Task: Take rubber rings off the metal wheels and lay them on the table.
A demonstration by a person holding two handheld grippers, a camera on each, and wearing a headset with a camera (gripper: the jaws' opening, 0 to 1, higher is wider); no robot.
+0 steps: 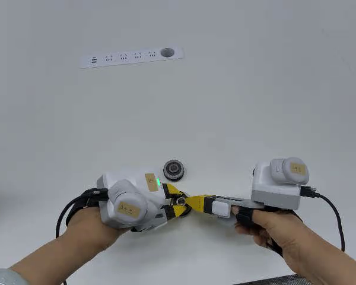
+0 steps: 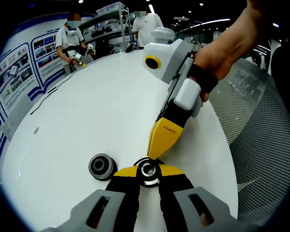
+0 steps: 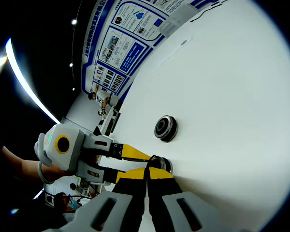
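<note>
Clamps one metal wheel (image 2: 149, 171) in the left tool (image 1: 177, 200) close to the surface (image 1: 255, 107) as an anchor, seemingly nips its rubber ring (image 2: 144, 161) with the tight-shut right tool (image 2: 152, 152) for peeling, leaves a second wheel (image 1: 174, 170) lying nearby.

A white power strip (image 1: 130, 57) lies flat, with a row of sockets and 1 round grey disc at its right end. Well away from the strip, on the person's side, is a grey mesh surface (image 2: 261, 125). Past the strip, blue-and-white posters (image 2: 19, 72) line a wall. Further along from the strip, 2 people (image 2: 72, 38) stand near shelves (image 2: 108, 12), and a thin black cable (image 2: 53, 94) runs towards them.
</note>
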